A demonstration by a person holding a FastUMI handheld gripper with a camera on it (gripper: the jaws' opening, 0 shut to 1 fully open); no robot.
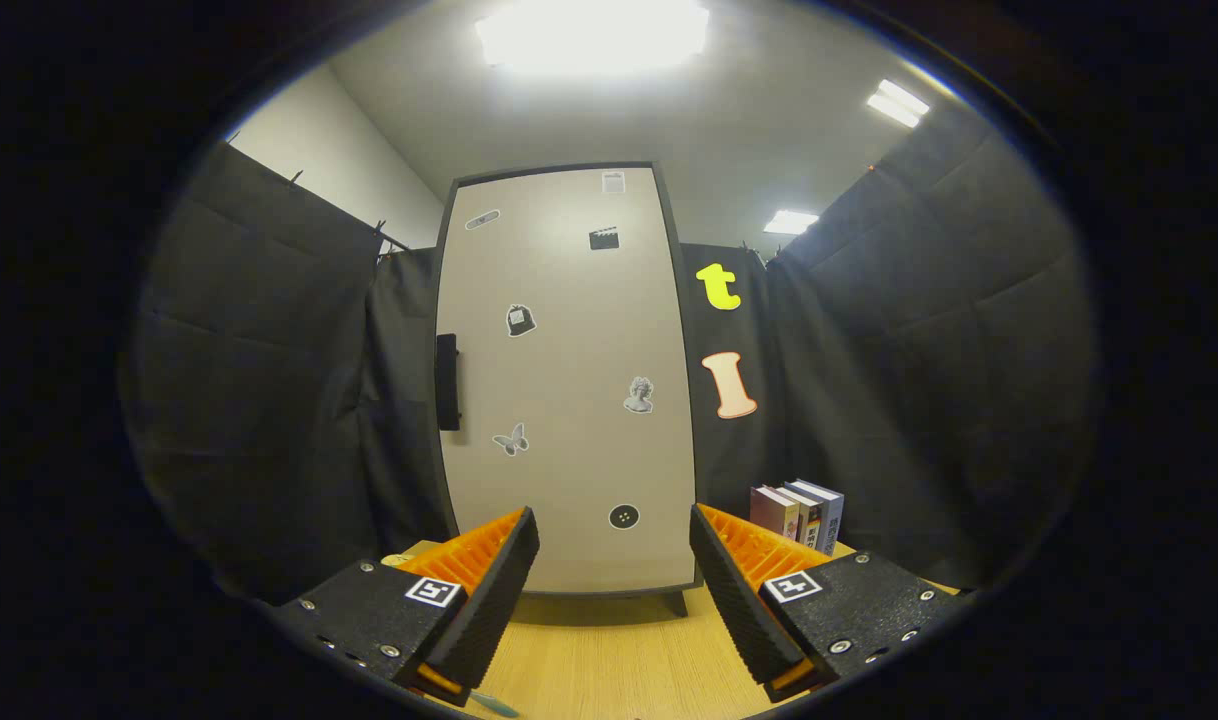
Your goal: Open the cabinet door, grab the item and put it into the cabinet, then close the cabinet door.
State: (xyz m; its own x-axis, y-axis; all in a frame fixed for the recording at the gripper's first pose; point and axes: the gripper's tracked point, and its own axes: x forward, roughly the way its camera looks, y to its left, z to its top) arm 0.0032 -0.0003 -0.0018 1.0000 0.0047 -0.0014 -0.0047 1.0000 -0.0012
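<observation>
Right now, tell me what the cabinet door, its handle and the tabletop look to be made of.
Cabinet door: looks like matte beige laminated board, flat and even with a dark edge; stickers lie on it. Handle: a dark matte bar, plastic or painted metal, hard to tell. Tabletop: pale wood or wood-look laminate, with fine straight grain lines. The gripper is open, fingers holding nothing.

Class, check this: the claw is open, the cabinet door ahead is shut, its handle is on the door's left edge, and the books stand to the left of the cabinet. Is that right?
One detail is wrong. The books stand to the right of the cabinet, not the left, as the gripper view shows. The rest holds: the claw is open, the door is shut and the handle sits on its left edge.
</observation>
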